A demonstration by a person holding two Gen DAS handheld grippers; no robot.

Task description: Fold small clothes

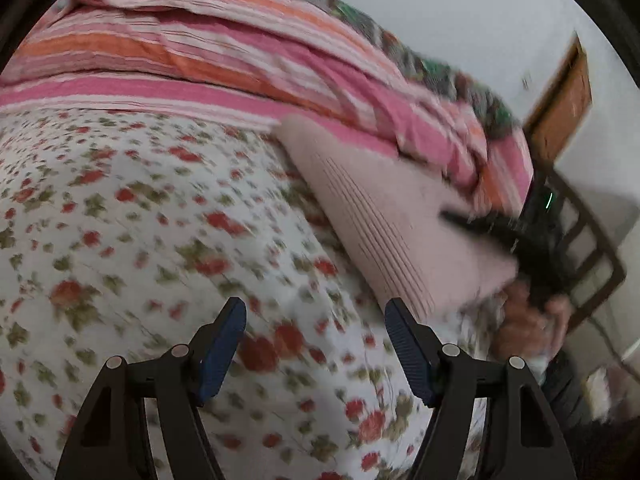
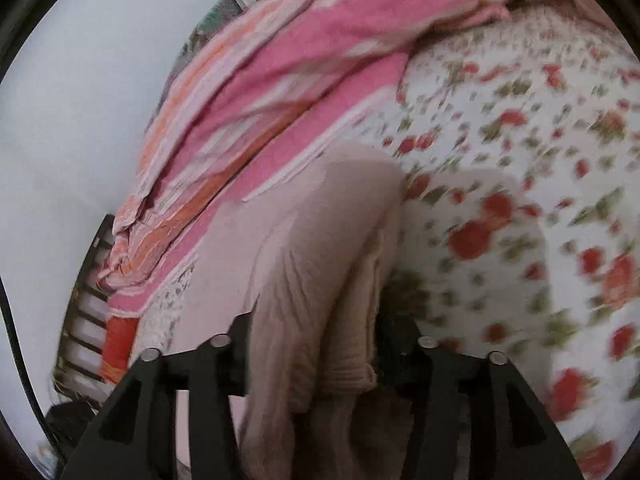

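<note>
In the left wrist view, the left gripper (image 1: pixel 314 344) sits nearest, its jaws spread wide with nothing between them; the blue ribbed pads (image 1: pixel 219 354) face each other over the floral bedsheet (image 1: pixel 132 216), a white sheet dotted with red flowers and green leaves that covers the bed. Beyond and to the right of the jaws lies the pale pink garment (image 1: pixel 384 216), a knit piece with fine ribbed lines running along it, folded into a flattish slab on the sheet. The right gripper (image 1: pixel 480 226) reaches in from the right edge and lies dark across the far right corner of the garment; the person's hand (image 1: pixel 532 320) shows blurred below it. Farther back a striped blanket (image 1: pixel 224 52) in pink, orange and white is heaped along the far side of the bed, its edge touching the garment's far end. Past that is a plain white wall (image 1: pixel 460 16), and at far right a brown wooden door (image 1: pixel 564 108) and a dark slatted frame (image 1: pixel 588 240).

In the right wrist view, the right gripper (image 2: pixel 320 360) has its jaws closed on a thick bunch of the pale pink garment (image 2: pixel 312 248), which fills the gap between them and hides the pads. The garment runs away from the jaws toward the striped blanket (image 2: pixel 280 92), with the floral bedsheet (image 2: pixel 520 200) to the right and the wall (image 2: pixel 80 120) to the left.
</note>
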